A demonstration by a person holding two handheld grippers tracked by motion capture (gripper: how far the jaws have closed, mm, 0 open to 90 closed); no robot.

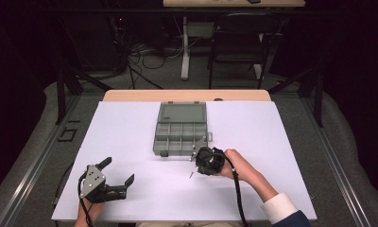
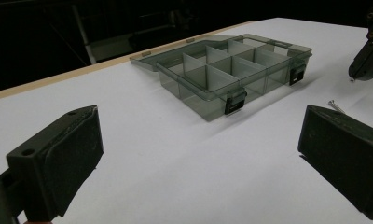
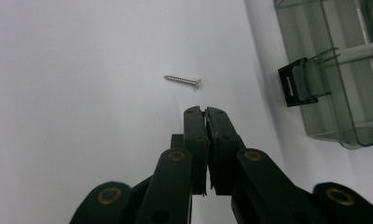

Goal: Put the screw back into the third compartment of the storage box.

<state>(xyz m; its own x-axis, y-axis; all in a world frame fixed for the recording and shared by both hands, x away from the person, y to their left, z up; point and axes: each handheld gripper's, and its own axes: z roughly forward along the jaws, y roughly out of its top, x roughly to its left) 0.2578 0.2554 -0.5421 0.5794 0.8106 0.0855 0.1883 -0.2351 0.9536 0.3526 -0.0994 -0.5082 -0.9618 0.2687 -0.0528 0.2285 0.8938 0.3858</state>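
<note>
A grey see-through compartment box [image 1: 181,135] lies open at the middle of the white table, its lid folded back; its compartments look empty [image 2: 231,70]. A small screw [image 1: 191,175] lies on the table in front of the box's right latch [image 3: 300,84]. My right gripper [image 1: 199,165] hovers just above and right of the screw [image 3: 183,81], jaws shut together with nothing that I can make out between them [image 3: 204,111]. My left gripper [image 1: 118,170] rests at the near left, jaws wide open and empty [image 2: 198,154], pointing toward the box.
The white sheet [image 1: 130,123] covers the table, whose wooden far edge [image 1: 187,95] shows behind the box. Beyond it are a dark chair [image 1: 239,42], cables on the floor and another table's leg. The right gripper's cable [image 1: 236,194] runs back along the forearm.
</note>
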